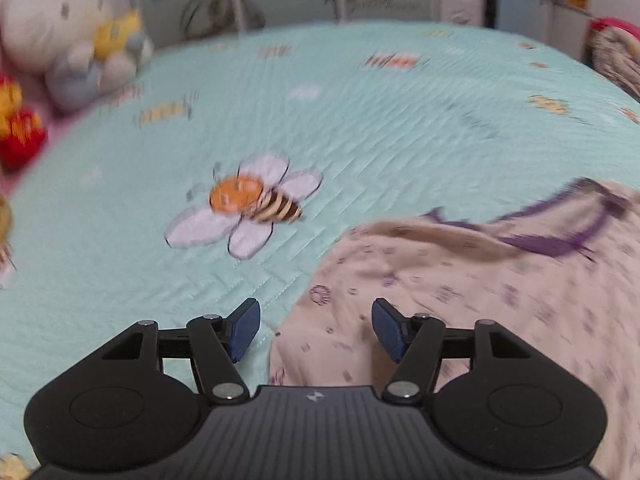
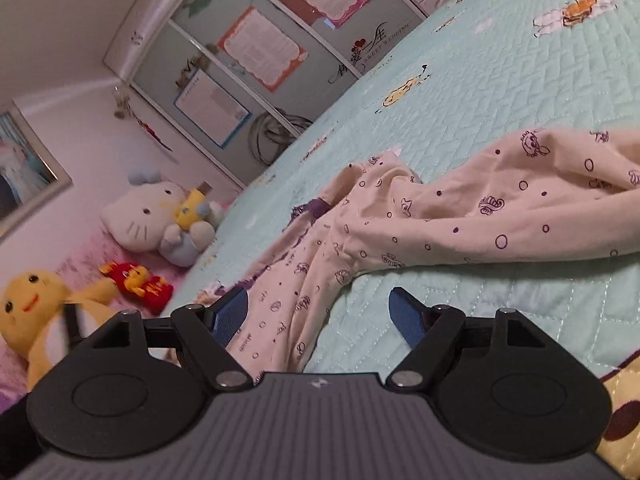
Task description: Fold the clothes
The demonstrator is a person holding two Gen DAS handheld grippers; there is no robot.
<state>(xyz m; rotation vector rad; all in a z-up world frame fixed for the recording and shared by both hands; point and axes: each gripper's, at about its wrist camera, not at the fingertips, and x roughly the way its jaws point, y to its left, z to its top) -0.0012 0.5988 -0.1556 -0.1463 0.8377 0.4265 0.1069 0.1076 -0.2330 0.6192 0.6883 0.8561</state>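
A cream garment (image 1: 460,300) with small purple prints and purple trim lies crumpled on a mint-green quilted bedspread (image 1: 360,120). In the blurred left wrist view it fills the lower right. My left gripper (image 1: 316,328) is open just above its near left edge, and the blue pads do not touch the cloth. In the tilted right wrist view the garment (image 2: 460,216) stretches from the right edge down toward my right gripper (image 2: 318,318). That gripper is open wide, with a fold of the cloth lying loose between the fingers near the left pad (image 2: 230,316).
A white cat plush (image 2: 148,216), a red plush (image 2: 138,284) and a yellow plush (image 2: 32,308) lie at the pink head of the bed. A wardrobe with sliding doors (image 2: 248,52) stands past the bed. The quilt has a flower-and-bee patch (image 1: 248,204).
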